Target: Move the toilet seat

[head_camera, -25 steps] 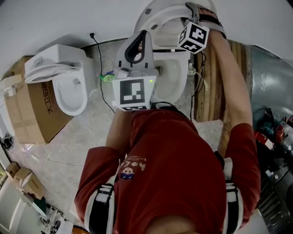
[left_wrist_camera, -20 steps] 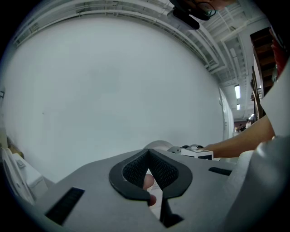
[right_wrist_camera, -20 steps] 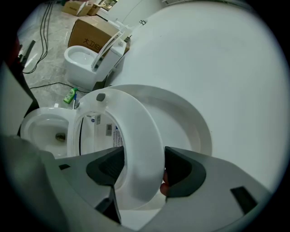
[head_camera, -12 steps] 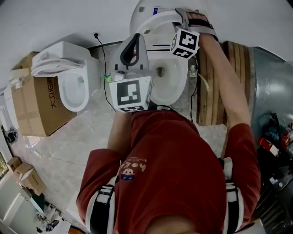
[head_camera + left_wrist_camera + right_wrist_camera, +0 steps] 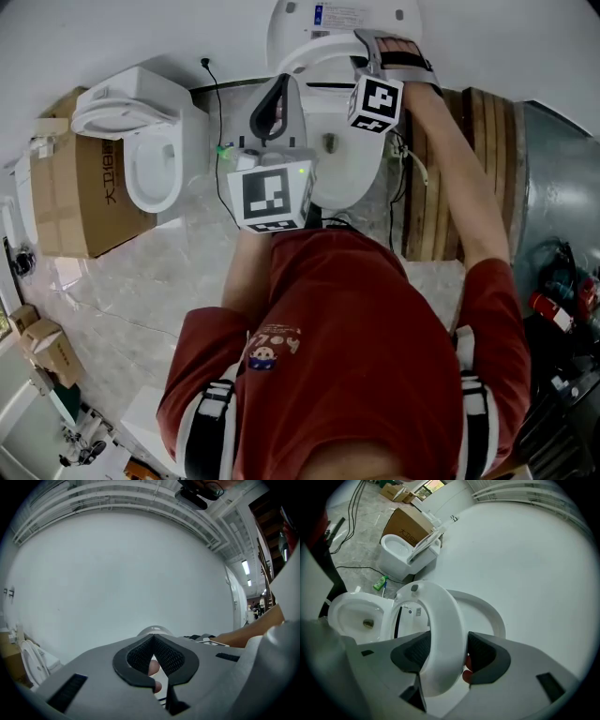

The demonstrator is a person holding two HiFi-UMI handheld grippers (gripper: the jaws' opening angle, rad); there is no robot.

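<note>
The white oval ring toilet seat (image 5: 440, 625) is tipped up almost on end, long axis running up from the hinge. The round white lid (image 5: 490, 613) sits just behind it and the pale wall (image 5: 525, 559) is close, so the only free side is over the white ceramic bowl (image 5: 354, 616). The right gripper (image 5: 443, 656) clamps the seat's rim, one pad per face. The left gripper (image 5: 153, 641) hangs nearby, jaws closed on nothing.

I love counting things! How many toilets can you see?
2. The front toilet is before the person, its seat clamped in the right gripper. The second toilet stands to the person's left, beside the cardboard box. The person's body may hide more.
</note>
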